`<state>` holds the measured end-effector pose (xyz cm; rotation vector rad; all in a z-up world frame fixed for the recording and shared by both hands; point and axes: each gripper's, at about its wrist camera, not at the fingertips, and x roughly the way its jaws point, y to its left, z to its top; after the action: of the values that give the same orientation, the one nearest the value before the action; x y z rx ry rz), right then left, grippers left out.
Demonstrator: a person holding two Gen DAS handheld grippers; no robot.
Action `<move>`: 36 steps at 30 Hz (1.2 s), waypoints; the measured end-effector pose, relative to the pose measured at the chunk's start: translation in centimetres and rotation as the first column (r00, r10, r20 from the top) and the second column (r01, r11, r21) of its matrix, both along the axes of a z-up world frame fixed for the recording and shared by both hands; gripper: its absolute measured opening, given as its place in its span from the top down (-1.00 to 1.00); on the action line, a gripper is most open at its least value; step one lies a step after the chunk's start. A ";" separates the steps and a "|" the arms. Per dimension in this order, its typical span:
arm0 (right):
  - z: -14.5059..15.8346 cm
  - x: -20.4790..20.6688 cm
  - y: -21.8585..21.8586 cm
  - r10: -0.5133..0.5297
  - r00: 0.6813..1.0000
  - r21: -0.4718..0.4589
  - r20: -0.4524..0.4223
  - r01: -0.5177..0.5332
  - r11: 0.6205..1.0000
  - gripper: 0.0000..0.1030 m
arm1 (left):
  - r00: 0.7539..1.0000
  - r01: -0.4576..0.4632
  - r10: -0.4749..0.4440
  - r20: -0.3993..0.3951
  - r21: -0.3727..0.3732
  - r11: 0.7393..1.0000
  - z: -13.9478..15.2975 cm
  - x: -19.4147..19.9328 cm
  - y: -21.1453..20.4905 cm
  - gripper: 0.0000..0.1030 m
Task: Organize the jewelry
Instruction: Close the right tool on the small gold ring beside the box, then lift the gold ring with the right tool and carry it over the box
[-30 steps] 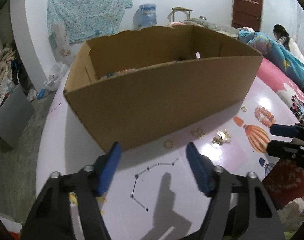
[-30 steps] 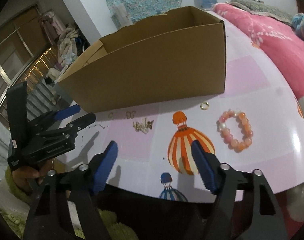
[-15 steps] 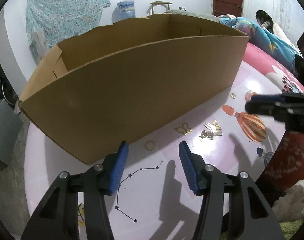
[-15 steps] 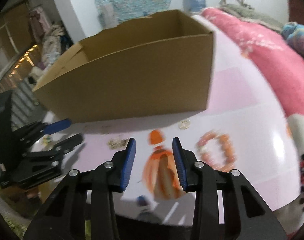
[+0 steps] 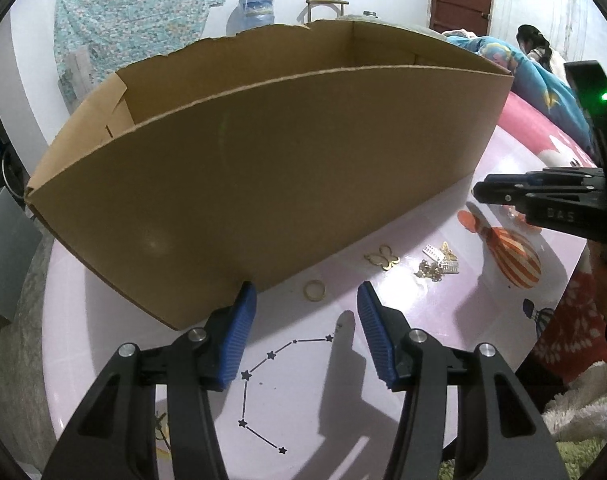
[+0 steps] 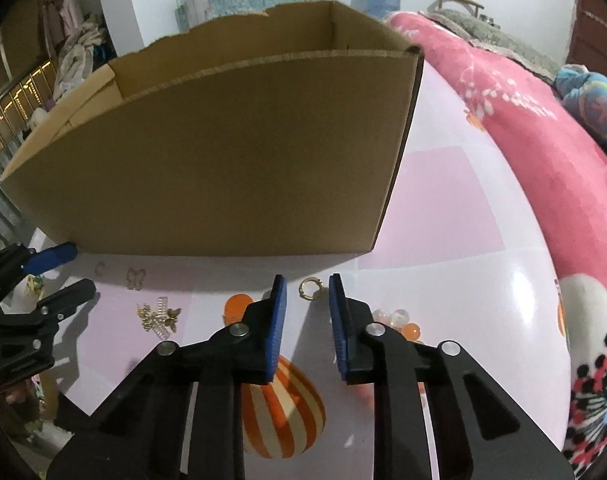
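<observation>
Jewelry lies on a pink printed table in front of a cardboard box (image 5: 263, 184) (image 6: 223, 168). My right gripper (image 6: 307, 284) hovers low over the table, its jaws closing around a small gold ring (image 6: 309, 289). The ring lies between the blue tips and the pads are clear of it. A peach bead bracelet (image 6: 399, 318) is partly hidden behind the right finger. My left gripper (image 5: 305, 300) is open and empty, with another gold ring (image 5: 314, 290) just ahead of its tips. A gold butterfly (image 5: 382, 257) (image 6: 135, 278) and a tangle of small gold pieces (image 5: 437, 264) (image 6: 159, 316) lie between the grippers.
The box wall stands close behind the jewelry and its inside is hidden. A pink flowered blanket (image 6: 543, 152) runs along the table's right side. A person sits far back by a blue quilt (image 5: 535, 46). The right gripper (image 5: 483, 188) shows in the left wrist view, and the left gripper (image 6: 73, 270) in the right wrist view.
My right gripper moved forward toward the box, narrowed its jaws and now frames the small ring. My left gripper narrowed slightly and now sits closer to the box and its ring.
</observation>
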<state>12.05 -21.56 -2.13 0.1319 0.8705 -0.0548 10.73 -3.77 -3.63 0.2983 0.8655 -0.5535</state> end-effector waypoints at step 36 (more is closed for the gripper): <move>-0.5 -3.0 2.1 0.069 0.997 0.037 -0.018 -0.068 0.997 0.82 | 1.000 -0.016 0.017 -0.026 0.023 1.000 -0.7 0.8 -1.1 0.67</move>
<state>9.08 -19.51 -2.58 0.1358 0.8945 0.0242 11.52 -4.89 -4.32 0.3048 0.8992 -0.5337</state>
